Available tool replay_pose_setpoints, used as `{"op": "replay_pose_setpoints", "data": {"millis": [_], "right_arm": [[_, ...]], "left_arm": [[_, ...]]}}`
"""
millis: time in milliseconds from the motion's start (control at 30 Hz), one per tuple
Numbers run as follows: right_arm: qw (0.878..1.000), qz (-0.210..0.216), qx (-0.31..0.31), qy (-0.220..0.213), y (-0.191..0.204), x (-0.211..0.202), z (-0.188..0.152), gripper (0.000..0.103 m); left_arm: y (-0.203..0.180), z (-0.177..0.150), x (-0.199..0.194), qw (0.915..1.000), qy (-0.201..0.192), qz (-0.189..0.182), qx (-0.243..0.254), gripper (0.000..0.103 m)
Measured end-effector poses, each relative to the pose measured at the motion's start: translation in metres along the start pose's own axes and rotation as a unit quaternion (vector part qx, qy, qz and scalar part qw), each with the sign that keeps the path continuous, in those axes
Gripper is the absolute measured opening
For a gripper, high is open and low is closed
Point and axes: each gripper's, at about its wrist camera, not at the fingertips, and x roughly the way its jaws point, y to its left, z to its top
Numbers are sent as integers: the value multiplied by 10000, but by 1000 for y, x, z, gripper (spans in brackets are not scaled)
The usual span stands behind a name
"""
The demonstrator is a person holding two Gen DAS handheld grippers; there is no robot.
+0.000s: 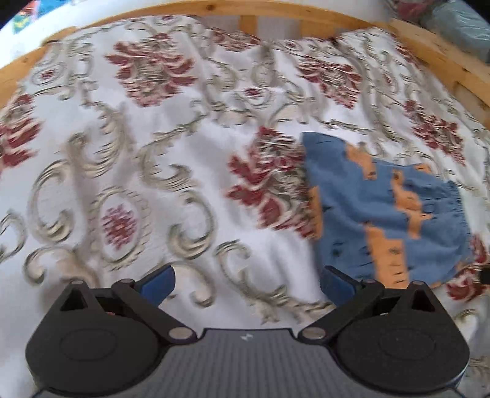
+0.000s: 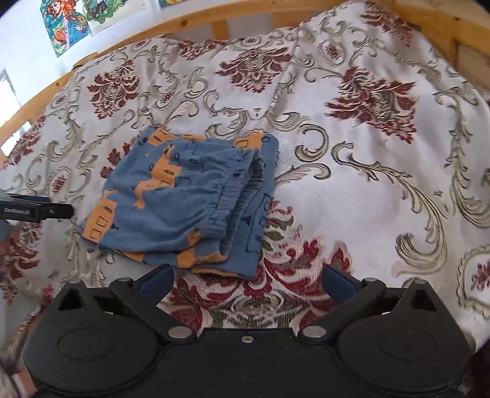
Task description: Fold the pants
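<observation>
Pants (image 2: 183,199) — soft matt cloth, blue and orange. Bedspread (image 2: 352,171) — woven cloth, faintly sheeny. Bed frame (image 1: 214,9): smooth pale wood. Right gripper (image 2: 246,286): matt black plastic, metal pins; paper pictures (image 2: 70,21).

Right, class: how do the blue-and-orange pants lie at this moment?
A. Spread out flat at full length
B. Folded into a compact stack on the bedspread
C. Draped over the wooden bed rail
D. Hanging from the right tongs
B: the pants lie in stacked layers on the bedspread, with both tongs open and empty.
</observation>
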Motion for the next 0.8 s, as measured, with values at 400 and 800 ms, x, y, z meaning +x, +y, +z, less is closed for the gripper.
{"op": "replay_pose_setpoints", "data": {"millis": [400,800], "right_arm": [[9974,630,268,235,-28,14,57,102],[9947,447,903,212,-31,46,54,102]], "left_arm": [[-28,50,21,9978,152,-477,445,103],[-50,49,50,9965,437,-585,406,103]]}}
